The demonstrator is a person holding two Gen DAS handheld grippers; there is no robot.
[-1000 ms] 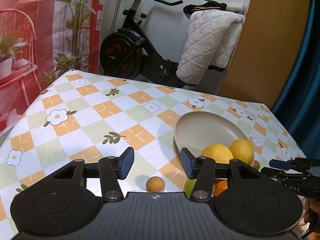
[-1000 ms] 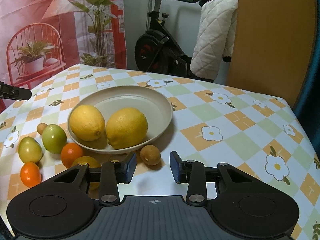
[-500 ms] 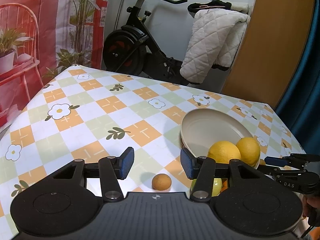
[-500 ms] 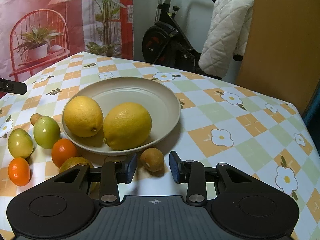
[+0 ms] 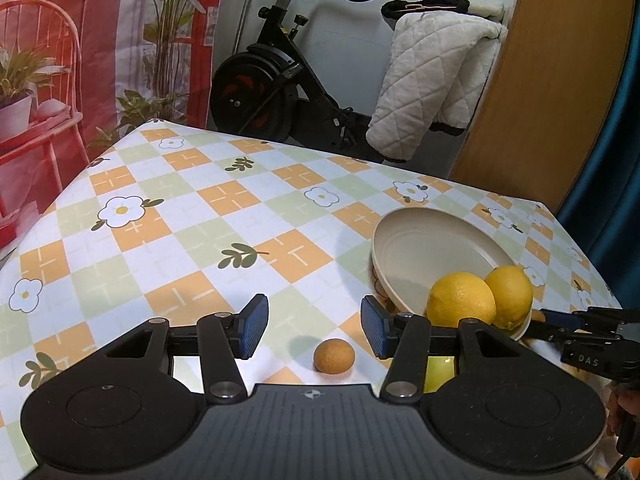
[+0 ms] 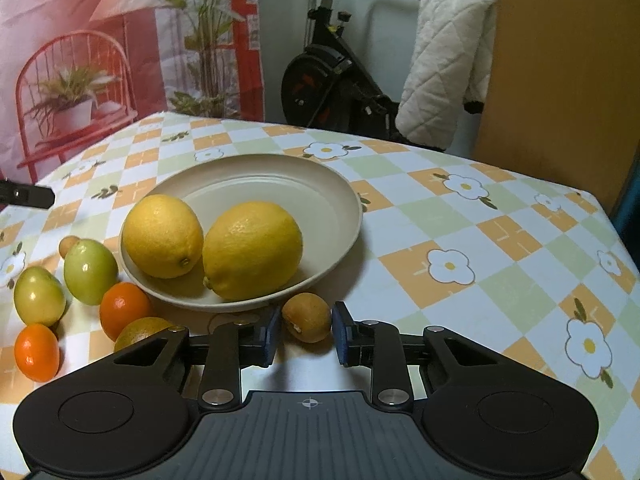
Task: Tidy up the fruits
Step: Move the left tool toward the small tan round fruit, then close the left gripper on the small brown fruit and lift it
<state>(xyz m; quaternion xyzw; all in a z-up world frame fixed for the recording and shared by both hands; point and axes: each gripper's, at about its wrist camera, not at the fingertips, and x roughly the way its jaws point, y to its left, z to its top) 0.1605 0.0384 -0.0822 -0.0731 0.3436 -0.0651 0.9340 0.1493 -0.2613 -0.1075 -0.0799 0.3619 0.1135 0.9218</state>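
A cream plate [image 6: 320, 184] holds two lemons [image 6: 252, 250]. A brown kiwi [image 6: 307, 317] lies on the table just in front of the plate, between the pads of my open right gripper [image 6: 304, 332], which stand on either side of it without clamping it. Two green fruits [image 6: 90, 266], two small oranges [image 6: 124, 310] and a brownish fruit [image 6: 140, 328] lie left of the plate. In the left wrist view my left gripper [image 5: 312, 326] is open above a small round brown fruit [image 5: 333, 355], with the plate [image 5: 416, 236] to its right.
The table has a checked flower cloth [image 6: 480, 240]. An exercise bike [image 5: 280, 80] with a white quilted cloth [image 5: 432, 80] stands behind the far edge. A wooden panel [image 6: 560, 60] is at back right. The right gripper's tip [image 5: 580, 328] shows in the left view.
My right gripper has moved forward and down until its pads flank the kiwi. My left gripper has edged forward toward the small brown fruit.
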